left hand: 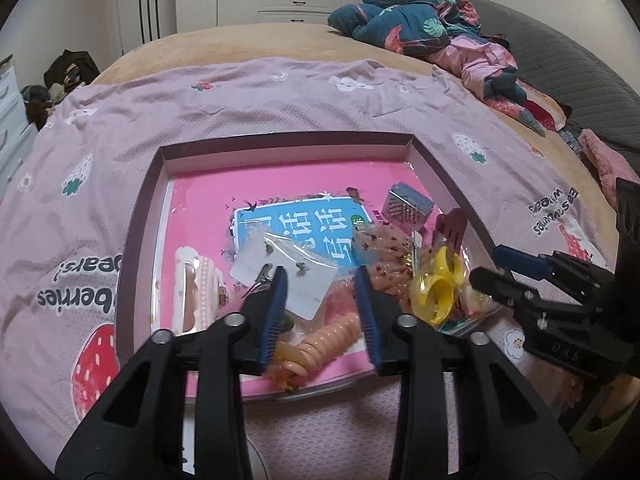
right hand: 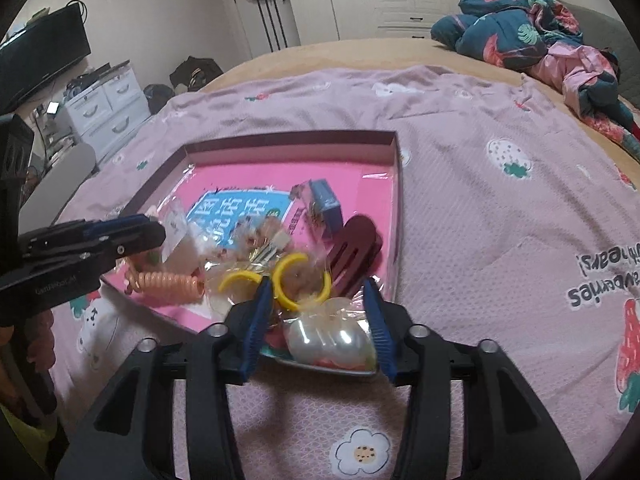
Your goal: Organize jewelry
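Jewelry lies heaped in a shallow box [left hand: 148, 184] on the bed, spread over a pink lining, and we have both tools angled down at it. Our left hand-held gripper [left hand: 320, 280] has its jaws spread, with a white earring card [left hand: 288, 276] in a clear sleeve lying between and just beyond the blue pads; nothing is pinched. A coiled peach hair tie [left hand: 332, 336] sits right under that opening, nearer to us than the card.

Our right hand-held gripper [right hand: 316, 292] is spread too, straddling a crinkly plastic bag with a pearly clip [right hand: 332, 340] inside; the pads stand beside the bag without pressing it. Just ahead of those tips are yellow rings [right hand: 300, 280] in their own wrapper, and to the right front a dark red claw clip [right hand: 354, 248]. A small blue box [right hand: 326, 204] stands further off, toward the far wall.

We judge sorting has barely begun, since everything is still jumbled in the near corner.

Risks come from the crowding. Closing the left jaws here could catch the hair tie along with the card, or just pinch slippery film so the card slides out. On the right, the bags overlap, so lifting one may drag the yellow rings over the low rim onto the bedspread. The two tools are also near each other, and could collide if both reach inward.
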A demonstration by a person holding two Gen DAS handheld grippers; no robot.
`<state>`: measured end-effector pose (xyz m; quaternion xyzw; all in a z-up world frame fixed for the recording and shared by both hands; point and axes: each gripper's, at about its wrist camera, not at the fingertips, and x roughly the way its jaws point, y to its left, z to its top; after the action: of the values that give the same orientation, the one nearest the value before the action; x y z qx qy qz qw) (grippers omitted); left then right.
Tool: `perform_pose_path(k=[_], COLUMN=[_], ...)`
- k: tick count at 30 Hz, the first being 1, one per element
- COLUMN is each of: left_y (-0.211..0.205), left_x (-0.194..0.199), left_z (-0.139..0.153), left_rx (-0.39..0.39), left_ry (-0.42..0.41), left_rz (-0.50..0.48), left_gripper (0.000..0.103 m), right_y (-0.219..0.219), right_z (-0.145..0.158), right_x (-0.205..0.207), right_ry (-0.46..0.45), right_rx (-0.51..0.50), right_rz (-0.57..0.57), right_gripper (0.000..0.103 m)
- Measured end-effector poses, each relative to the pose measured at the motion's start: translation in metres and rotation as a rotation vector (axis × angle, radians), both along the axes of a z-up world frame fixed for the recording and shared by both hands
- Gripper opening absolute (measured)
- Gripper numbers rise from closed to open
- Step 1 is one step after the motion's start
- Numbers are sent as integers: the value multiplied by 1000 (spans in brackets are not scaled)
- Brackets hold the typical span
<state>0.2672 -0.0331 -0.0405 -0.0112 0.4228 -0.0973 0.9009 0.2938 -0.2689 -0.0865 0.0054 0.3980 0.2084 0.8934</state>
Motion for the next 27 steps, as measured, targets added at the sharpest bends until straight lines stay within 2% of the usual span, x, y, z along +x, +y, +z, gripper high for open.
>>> perform_pose_path(k=[6,10,15,22,27], left_y=[0,1,7,17,21], left_x=[-10,-25,-47,-86,-111], left_z=[11,26,43,61,71], left_rx=[8,8,-7,-5,-6], left_ry=[-28,-66,-112,-181,-213], left_rz=[3,11,34,83,103], left_gripper=[47,60,72,90,93], right_y=[-6,-14,-24,-26,-22], right_z=[20,41,66,87,93], right_x=[-18,-38,-62,-92,-110], right_ry=[-54,-126,-191,-253,-274], right_rx=[16,23,46,49,42], right_rz=[-10,-40,-61,-58,-41], right_gripper=[70,85,95,99,99])
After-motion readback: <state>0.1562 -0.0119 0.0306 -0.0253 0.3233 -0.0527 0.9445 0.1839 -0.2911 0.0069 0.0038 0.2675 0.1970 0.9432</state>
